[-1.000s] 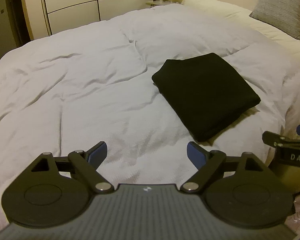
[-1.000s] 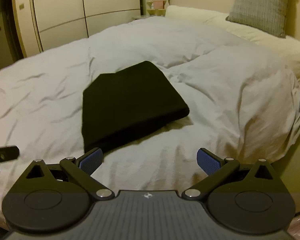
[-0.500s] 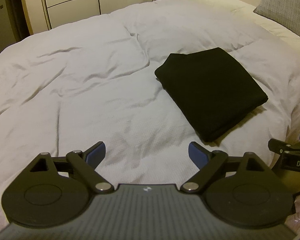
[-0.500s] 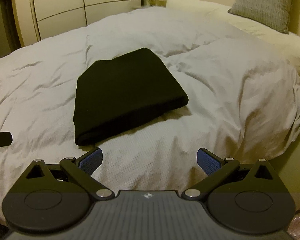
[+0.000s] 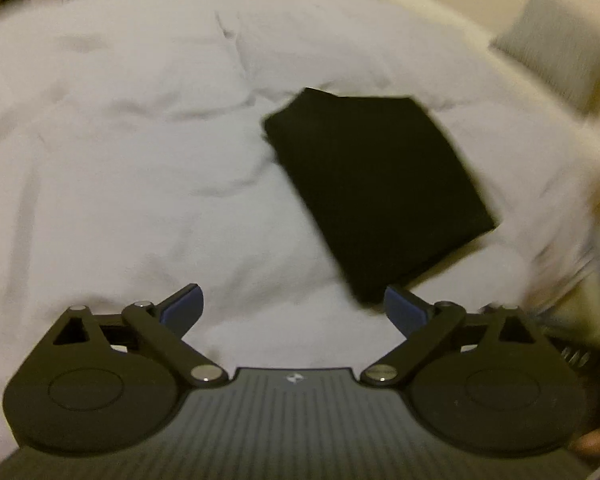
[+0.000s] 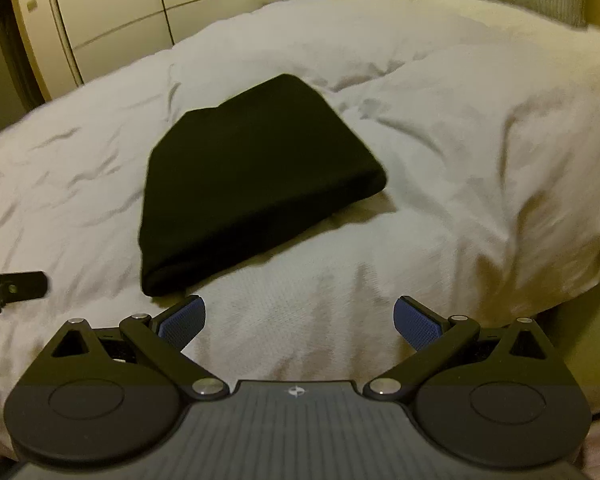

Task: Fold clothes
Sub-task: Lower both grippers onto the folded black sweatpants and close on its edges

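Observation:
A black garment [image 5: 380,188] lies folded into a flat rectangle on the white duvet [image 5: 132,160]. It also shows in the right wrist view [image 6: 252,176]. My left gripper [image 5: 292,312] is open and empty over the duvet, its right fingertip close to the garment's near corner. My right gripper [image 6: 300,320] is open and empty over the duvet, just in front of the garment's near edge. The left wrist view is blurred by motion.
A grey pillow [image 5: 556,60] and a cream pillow lie at the head of the bed. White wardrobe doors [image 6: 140,8] stand behind the bed. The duvet's edge [image 6: 560,280] drops off at the right. Part of my left gripper [image 6: 12,292] shows at the left edge.
Both grippers have moved forward, closer to the folded garment. The left one has swung quickly, so its view is blurred. The garment has not moved.

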